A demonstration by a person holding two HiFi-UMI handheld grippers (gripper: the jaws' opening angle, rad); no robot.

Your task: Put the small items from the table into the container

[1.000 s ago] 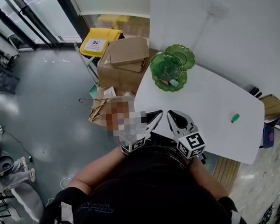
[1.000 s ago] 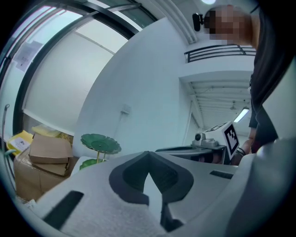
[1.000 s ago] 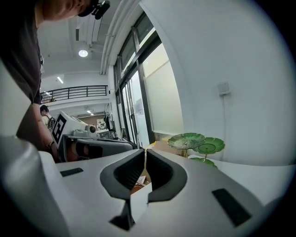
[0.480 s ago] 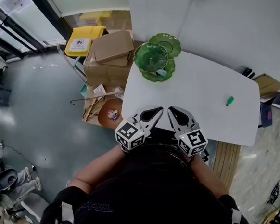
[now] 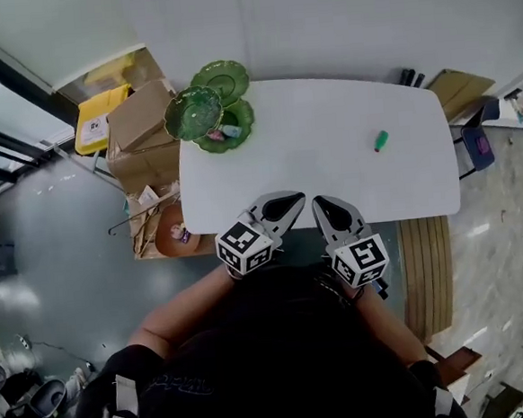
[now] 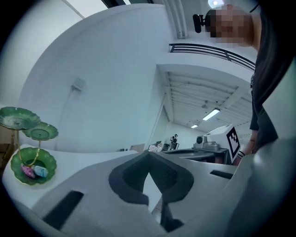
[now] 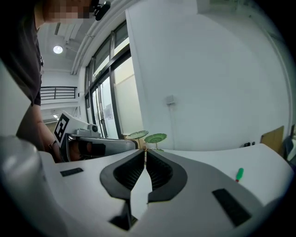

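A small green item (image 5: 380,140) lies alone on the right part of the white table (image 5: 331,171); it also shows in the right gripper view (image 7: 239,174). A green tiered dish stand (image 5: 207,113) stands at the table's far left corner. Its lowest bowl (image 6: 33,164) holds a couple of small pale items. My left gripper (image 5: 295,198) and right gripper (image 5: 317,205) hover side by side over the table's near edge. Each is shut with nothing between its tips, as its own view shows: left gripper (image 6: 148,152), right gripper (image 7: 145,150).
Cardboard boxes (image 5: 142,123) and a yellow bin (image 5: 97,117) sit on the floor left of the table, with a round orange object (image 5: 169,240) nearer me. A wooden slatted piece (image 5: 426,272) lies right of the table's near corner. A wall runs behind the table.
The view has swung so the table now lies square ahead instead of off to the right. Both grippers moved along with that turn and stay shut side by side.
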